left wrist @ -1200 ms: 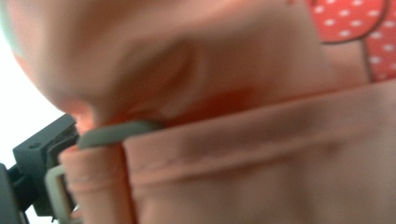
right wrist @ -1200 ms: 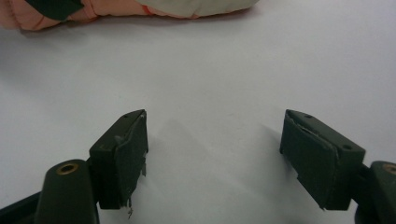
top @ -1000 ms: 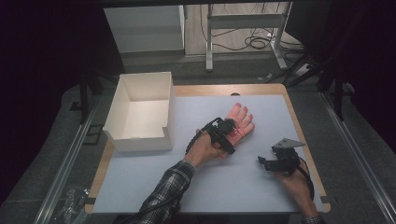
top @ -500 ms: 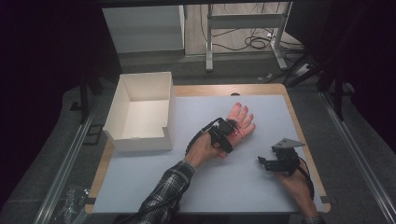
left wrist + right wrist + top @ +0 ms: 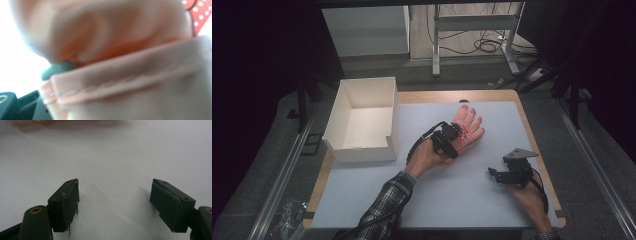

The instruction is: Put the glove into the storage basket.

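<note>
Pink fabric glove, red-dotted, lies pinched at its cuff by the left gripper; right gripper gapes wide over white tabletop.

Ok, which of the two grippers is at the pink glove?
The left gripper, at the pink hand-shaped fabric glove; the right gripper rests apart, jaws open.

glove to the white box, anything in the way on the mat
Nothing visible does. The pink glove lies on the mat under the left gripper, right of the open white box. Only bare mat lies between them. The box's near wall is the one thing to lift over.
</note>
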{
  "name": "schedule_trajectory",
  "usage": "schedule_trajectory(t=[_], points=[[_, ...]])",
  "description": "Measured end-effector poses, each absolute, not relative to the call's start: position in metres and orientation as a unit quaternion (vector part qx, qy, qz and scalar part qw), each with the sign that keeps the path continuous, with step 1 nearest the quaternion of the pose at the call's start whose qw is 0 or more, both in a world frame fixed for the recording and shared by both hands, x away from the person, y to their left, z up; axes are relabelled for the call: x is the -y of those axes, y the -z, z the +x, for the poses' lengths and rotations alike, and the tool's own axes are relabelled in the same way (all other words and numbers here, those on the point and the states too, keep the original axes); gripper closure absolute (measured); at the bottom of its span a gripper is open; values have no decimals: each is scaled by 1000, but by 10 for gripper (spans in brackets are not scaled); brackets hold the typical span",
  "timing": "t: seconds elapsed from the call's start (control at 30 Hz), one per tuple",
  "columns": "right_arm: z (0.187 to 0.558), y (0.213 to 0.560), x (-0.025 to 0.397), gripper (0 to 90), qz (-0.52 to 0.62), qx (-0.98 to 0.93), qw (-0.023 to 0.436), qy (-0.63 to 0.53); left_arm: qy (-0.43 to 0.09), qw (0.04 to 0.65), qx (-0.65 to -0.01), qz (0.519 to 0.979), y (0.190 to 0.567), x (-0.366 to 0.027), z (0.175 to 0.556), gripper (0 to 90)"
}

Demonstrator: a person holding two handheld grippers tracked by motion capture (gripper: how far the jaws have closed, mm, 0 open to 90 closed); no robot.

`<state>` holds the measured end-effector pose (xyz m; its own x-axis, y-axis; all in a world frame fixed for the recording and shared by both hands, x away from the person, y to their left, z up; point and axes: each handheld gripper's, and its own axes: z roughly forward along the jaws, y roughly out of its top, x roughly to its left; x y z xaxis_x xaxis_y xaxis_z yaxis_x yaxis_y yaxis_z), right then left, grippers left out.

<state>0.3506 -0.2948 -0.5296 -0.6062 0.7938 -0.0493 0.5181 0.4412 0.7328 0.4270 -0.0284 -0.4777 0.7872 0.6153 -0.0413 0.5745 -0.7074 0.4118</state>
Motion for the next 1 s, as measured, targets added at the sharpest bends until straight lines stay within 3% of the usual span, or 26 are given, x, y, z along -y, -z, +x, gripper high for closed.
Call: schedule_trajectory(t=[1.0], points=[[351,530,295,234,398,-825,197,-349,-115,215,-409,879,375,-43,447,407]])
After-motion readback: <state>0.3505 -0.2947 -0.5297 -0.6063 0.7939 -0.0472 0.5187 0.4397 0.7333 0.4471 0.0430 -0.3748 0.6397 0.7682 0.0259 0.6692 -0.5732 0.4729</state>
